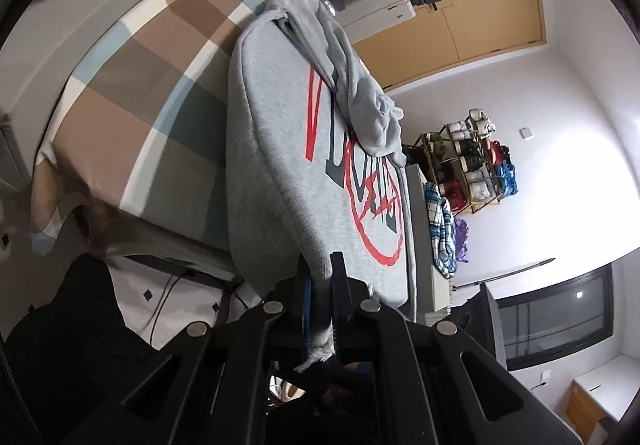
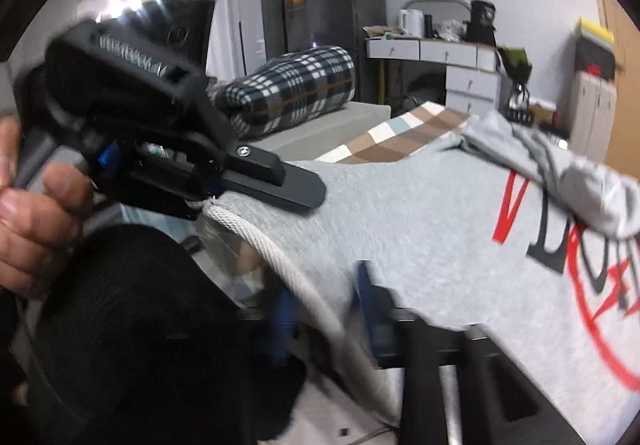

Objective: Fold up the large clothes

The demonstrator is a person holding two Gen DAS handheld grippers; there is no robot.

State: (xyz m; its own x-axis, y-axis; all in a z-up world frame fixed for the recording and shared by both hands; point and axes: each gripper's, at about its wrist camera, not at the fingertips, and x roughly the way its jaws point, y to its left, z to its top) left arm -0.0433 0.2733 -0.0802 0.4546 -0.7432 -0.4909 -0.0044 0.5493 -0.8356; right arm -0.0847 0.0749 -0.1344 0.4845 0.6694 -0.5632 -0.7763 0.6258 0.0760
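While left view hides it | right view — hand [image 2: 28,213] gripping left tool [image 2: 256,181]

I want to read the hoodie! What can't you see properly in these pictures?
- Printed word on the grey hoodie: a sleeve covers part in the left wrist view; the right wrist view cuts it off.
- Right gripper: blurred in its own view.
- Left gripper: fabric hides its pads.

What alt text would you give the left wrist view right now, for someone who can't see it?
The left tool is shut on the near edge of a grey sweatshirt with red and black lettering, spread over a checked bed cover. One sleeve lies folded across its chest.
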